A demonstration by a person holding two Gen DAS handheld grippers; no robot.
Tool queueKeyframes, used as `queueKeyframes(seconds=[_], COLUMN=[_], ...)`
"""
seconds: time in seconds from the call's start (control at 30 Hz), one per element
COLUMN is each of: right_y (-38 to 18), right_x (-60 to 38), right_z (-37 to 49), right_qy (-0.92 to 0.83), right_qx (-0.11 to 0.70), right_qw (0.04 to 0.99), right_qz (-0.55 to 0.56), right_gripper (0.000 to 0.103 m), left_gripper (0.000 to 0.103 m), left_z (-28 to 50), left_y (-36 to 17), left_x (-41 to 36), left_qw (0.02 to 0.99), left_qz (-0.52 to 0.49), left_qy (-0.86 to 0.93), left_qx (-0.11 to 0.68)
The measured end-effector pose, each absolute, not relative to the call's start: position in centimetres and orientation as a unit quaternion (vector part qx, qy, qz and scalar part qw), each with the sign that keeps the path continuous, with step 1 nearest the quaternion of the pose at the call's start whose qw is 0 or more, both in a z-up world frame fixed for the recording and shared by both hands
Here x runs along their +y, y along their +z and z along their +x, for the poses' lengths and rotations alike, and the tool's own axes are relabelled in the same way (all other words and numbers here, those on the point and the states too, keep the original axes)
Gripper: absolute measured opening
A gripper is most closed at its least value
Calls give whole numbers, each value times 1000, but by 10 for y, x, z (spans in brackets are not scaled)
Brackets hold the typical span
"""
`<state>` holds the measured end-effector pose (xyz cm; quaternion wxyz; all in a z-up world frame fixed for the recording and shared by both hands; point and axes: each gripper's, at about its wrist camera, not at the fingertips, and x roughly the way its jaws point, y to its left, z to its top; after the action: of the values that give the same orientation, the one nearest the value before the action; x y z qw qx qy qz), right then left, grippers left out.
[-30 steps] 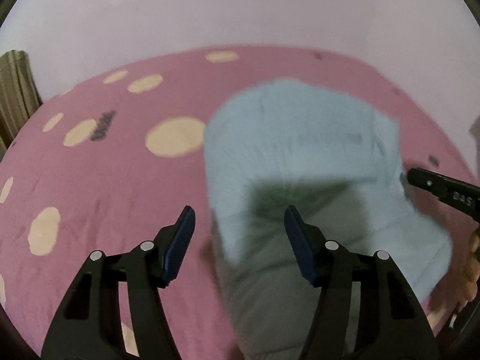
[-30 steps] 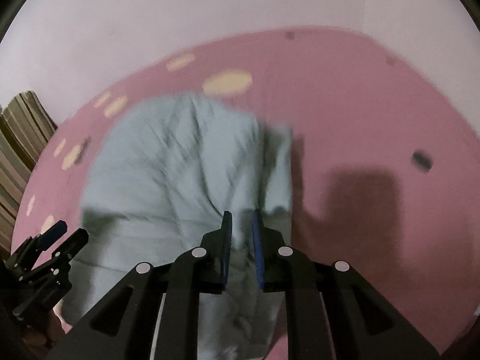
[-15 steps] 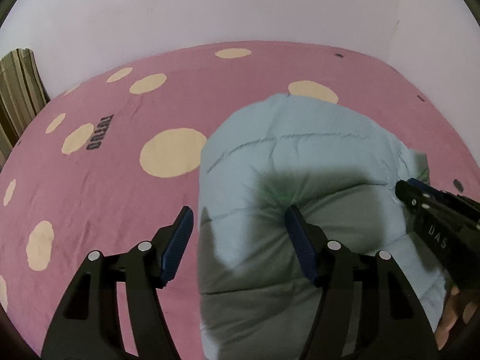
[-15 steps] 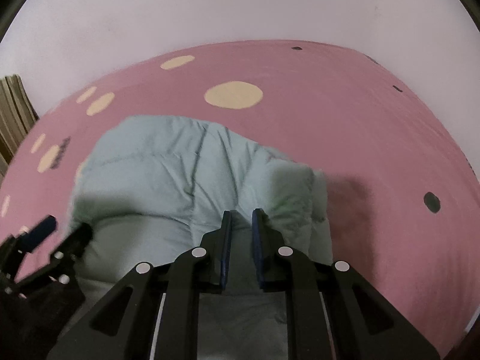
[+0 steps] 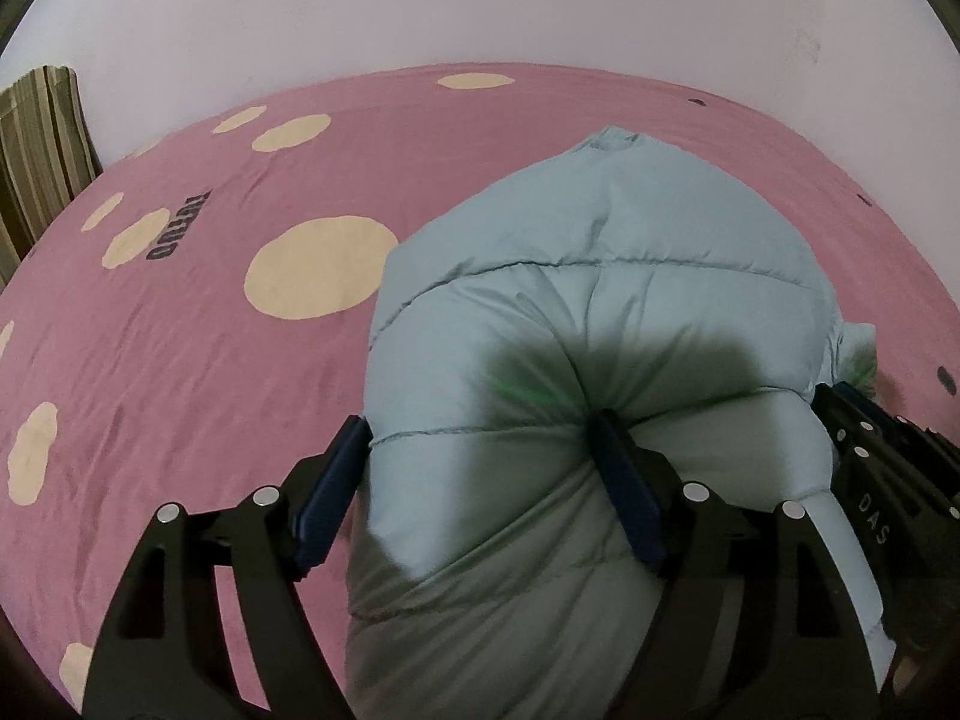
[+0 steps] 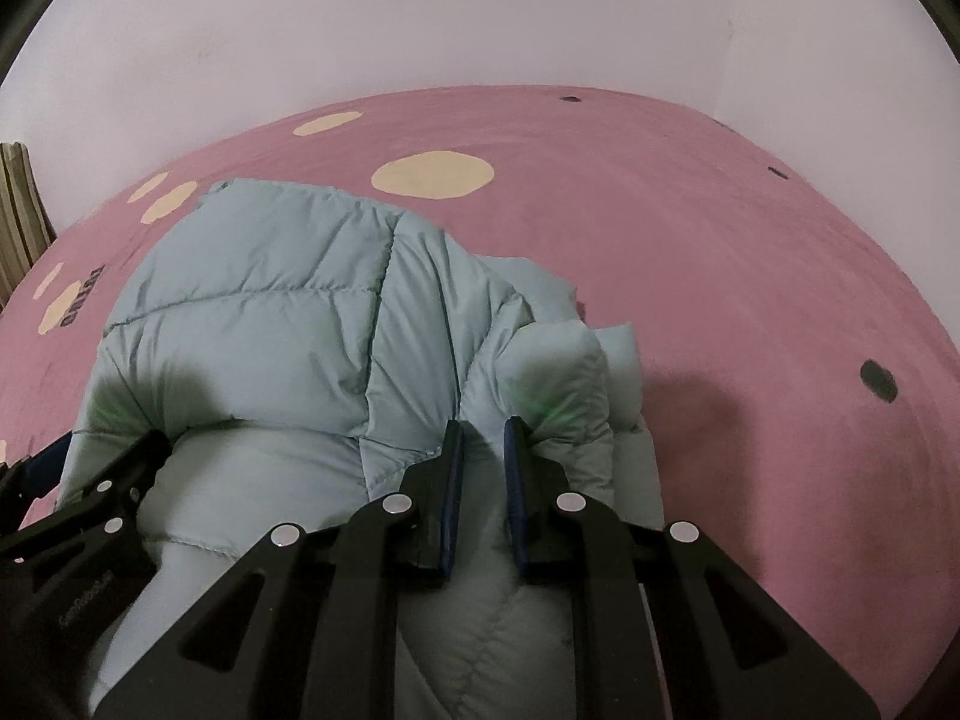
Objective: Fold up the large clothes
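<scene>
Pink bedspread (image 5: 180,372); puffer jacket (image 5: 600,312) lengthwise away

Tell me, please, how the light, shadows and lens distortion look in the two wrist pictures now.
Left wrist view: sharp, with a dark shadow and a faint green glint on the puffy jacket just ahead of the left gripper; the fisheye bends the pink bed cover into a dome. Right wrist view: also sharp, dim even light, shadows on the jacket and cover ahead of the right gripper, black corners.

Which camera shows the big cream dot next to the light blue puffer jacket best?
The left wrist view: the big cream dot lies whole and near, left of the light blue puffer jacket. The right wrist view shows a cream dot beyond the jacket, smaller; whether it is the same one, I cannot tell.
</scene>
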<state>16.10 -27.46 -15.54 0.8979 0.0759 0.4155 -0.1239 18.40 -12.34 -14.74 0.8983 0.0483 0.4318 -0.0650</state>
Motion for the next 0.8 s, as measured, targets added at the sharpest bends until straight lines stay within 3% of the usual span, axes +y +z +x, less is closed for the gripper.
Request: queueKeyframes(seconds=[0.8], right_y=[-167], right_x=[-277], right_z=[172], right_qy=[-128], right_qx=[436], right_qw=[887], right_qz=[75], right_gripper=[14], left_gripper=[79], left_z=[199], left_y=[-164], left_x=[-122], left_qw=[885], left_qz=[39], left_qy=[-75], left_qx=[459])
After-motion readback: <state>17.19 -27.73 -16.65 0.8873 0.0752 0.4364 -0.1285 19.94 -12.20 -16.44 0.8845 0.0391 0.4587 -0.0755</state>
